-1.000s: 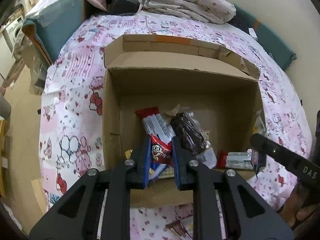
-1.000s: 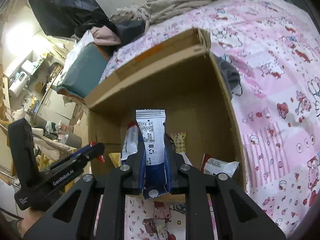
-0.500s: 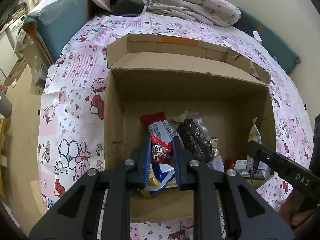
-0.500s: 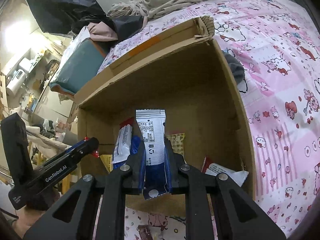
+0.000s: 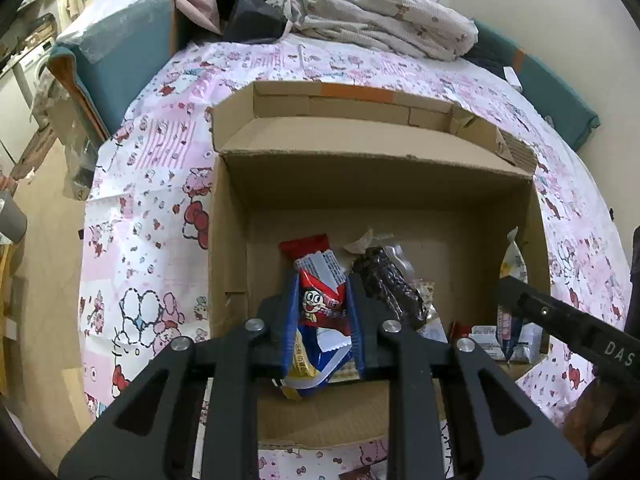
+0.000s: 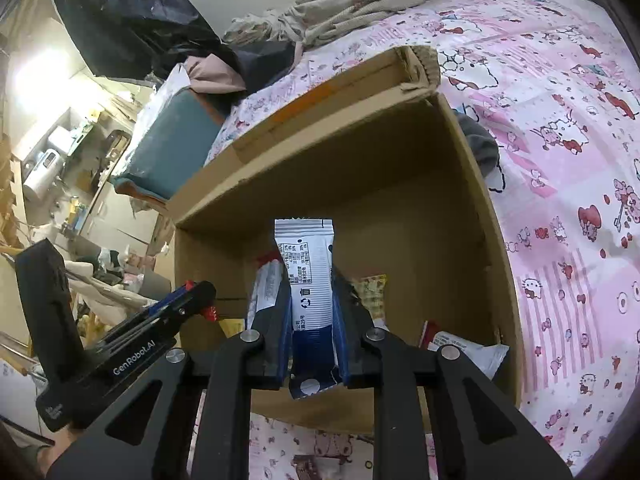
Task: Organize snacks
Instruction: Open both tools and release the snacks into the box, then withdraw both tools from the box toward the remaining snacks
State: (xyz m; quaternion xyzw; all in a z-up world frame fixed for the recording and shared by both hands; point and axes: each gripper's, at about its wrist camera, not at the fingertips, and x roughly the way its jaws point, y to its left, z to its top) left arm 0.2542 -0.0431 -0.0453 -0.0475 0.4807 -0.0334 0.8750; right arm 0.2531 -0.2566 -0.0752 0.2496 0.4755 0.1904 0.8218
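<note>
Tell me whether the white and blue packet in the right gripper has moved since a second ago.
No. The white and blue packet sits at the same spot between the right gripper fingers, over the cardboard box; only the jaws are opening.

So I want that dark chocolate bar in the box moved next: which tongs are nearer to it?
Left. The left tongs sit right beside the dark chocolate bar, opening around a red snack. The right tongs hover farther off by the box's other side.

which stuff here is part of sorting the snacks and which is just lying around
Part of the job:
- open brown cardboard box
- red cartoon-face snack packet between the left gripper jaws, now opening
- white-and-blue snack packet between the right gripper jaws, now opening
- dark chocolate bar in clear wrap

Lying about:
- rumpled beige blanket
- pink cartoon-print bedsheet
- teal cushion
</note>
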